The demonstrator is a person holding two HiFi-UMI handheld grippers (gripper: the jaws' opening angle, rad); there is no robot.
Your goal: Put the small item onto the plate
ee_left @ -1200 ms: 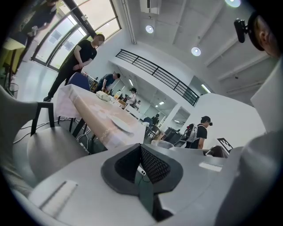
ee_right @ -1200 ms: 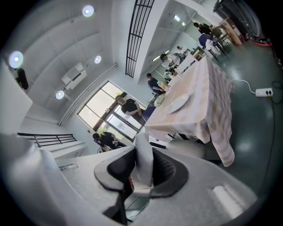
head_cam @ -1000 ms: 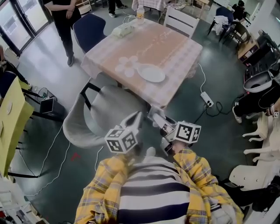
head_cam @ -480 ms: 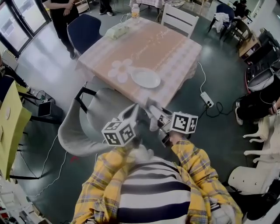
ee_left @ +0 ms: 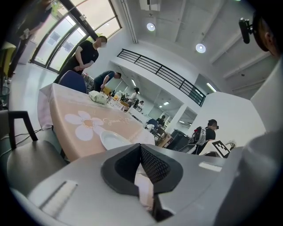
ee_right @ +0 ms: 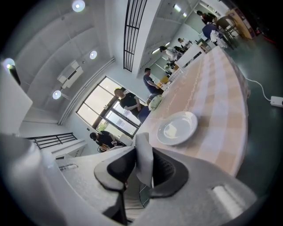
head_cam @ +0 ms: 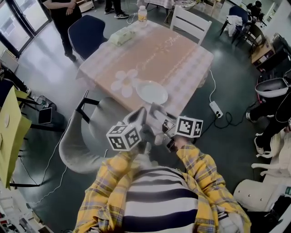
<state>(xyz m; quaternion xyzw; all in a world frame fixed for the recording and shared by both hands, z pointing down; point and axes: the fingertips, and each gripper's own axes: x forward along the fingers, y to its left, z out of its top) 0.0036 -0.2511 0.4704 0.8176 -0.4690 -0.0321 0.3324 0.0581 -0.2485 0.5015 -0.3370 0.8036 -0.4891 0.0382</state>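
Note:
A white plate (head_cam: 152,92) lies near the front edge of a table (head_cam: 173,50) with a pink checked cloth and a flower print. It also shows in the left gripper view as the plate (ee_left: 114,140) and in the right gripper view as the plate (ee_right: 177,128). My right gripper (head_cam: 158,112) hangs just short of the table edge, shut on a small flat white item (ee_right: 143,160) that stands up between its jaws (ee_right: 144,148). My left gripper (head_cam: 142,114) is close beside it. Its jaws (ee_left: 141,150) are pressed together on a thin pale strip (ee_left: 144,190).
A grey chair (head_cam: 84,136) stands at the table's near left, under my grippers. A blue chair (head_cam: 86,29) and a white chair (head_cam: 191,20) are at the far sides. A tissue pack (head_cam: 120,35) and a bottle (head_cam: 142,13) sit far on the table. A power strip (head_cam: 215,108) lies on the floor.
Both grippers and the view have closed in on the table, so the plate now sits just ahead of the jaws. Neither grip has changed.

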